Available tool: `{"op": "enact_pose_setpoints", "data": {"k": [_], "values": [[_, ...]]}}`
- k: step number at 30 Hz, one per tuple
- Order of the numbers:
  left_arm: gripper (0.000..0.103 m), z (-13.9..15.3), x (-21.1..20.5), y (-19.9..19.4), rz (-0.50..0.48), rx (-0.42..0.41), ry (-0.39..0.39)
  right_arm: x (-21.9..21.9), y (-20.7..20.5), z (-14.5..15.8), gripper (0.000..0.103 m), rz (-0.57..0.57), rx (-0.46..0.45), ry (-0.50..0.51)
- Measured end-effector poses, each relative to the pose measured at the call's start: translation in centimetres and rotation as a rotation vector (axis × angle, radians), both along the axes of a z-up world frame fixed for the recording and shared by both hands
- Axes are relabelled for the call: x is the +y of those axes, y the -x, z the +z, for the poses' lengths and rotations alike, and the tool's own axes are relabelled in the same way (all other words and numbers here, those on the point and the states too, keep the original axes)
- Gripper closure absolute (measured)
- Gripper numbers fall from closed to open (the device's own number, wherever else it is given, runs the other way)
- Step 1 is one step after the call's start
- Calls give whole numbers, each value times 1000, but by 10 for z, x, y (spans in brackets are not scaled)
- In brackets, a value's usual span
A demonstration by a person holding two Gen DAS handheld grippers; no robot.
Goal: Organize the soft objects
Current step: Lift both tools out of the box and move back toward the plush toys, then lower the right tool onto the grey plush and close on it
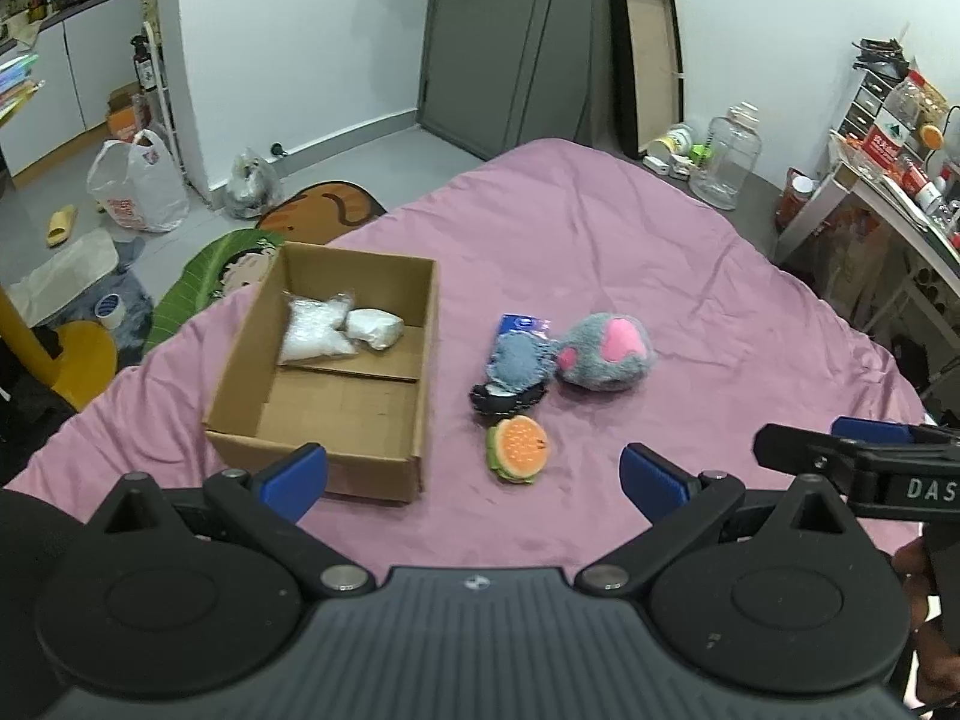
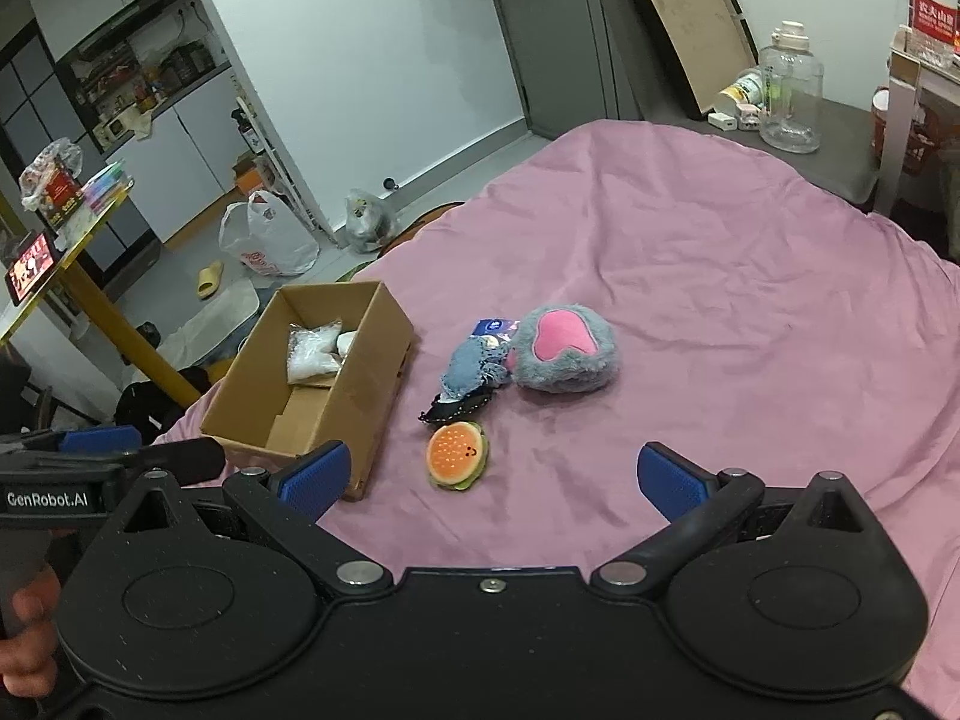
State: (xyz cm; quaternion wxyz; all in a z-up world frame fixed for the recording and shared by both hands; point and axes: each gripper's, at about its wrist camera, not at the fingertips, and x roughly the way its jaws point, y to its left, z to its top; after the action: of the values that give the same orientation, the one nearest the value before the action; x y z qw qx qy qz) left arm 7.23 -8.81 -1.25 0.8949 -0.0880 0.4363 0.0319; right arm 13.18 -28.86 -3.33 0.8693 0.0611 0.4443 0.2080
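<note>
A cardboard box (image 1: 336, 420) (image 2: 366, 384) sits on the pink bedspread (image 1: 660, 276) (image 2: 720, 276) and holds a clear bag of white filling (image 1: 312, 330) (image 2: 309, 351) and a white-grey bundle (image 1: 375, 327). To its right lie a grey plush with pink patches (image 1: 606, 351) (image 2: 564, 354), a blue-grey cloth piece (image 1: 519, 360) (image 2: 474, 363) on a black item, and a small burger plush (image 1: 519, 450) (image 2: 457, 455). My left gripper (image 1: 474, 474) is open and empty, near the burger. My right gripper (image 2: 495, 474) is open and empty, also near the burger.
Beyond the bed's far edge are a large clear jar (image 1: 726, 156) (image 2: 789, 99), a leaning board, and a cluttered shelf at right. The floor at left holds plastic bags (image 1: 138, 180), mats and a yellow table leg (image 2: 120, 324).
</note>
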Motion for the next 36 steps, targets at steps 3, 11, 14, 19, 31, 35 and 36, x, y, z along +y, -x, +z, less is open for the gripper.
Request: {"op": "enact_pose_setpoints", "data": {"k": [3,11,14,19,31,35,36], "values": [[0,-1,-8,-3,-7,-5,-2,-3,-3,-3,0,-4,3,1],[1,-2,-23,-13,-6,-30,-8,-17,-15,-11,0,-42,19,-42],[1,-4,-27,-20,-11,-34,-11,-21,-19,-14,0,-59,22,-64],[3,-13,-34,-29,-17,-40,-3,-31,-30,-21,0,-93,38,-130],[12,-33,-48,-59,-16,-29,13,-40,-65,-42,0,-195,114,-259],[18,-38,-48,-73,1,-32,35,-41,-80,-52,1,-248,145,-304],[22,-39,-47,-77,8,-39,48,-41,-84,-55,1,-261,150,-312]]}}
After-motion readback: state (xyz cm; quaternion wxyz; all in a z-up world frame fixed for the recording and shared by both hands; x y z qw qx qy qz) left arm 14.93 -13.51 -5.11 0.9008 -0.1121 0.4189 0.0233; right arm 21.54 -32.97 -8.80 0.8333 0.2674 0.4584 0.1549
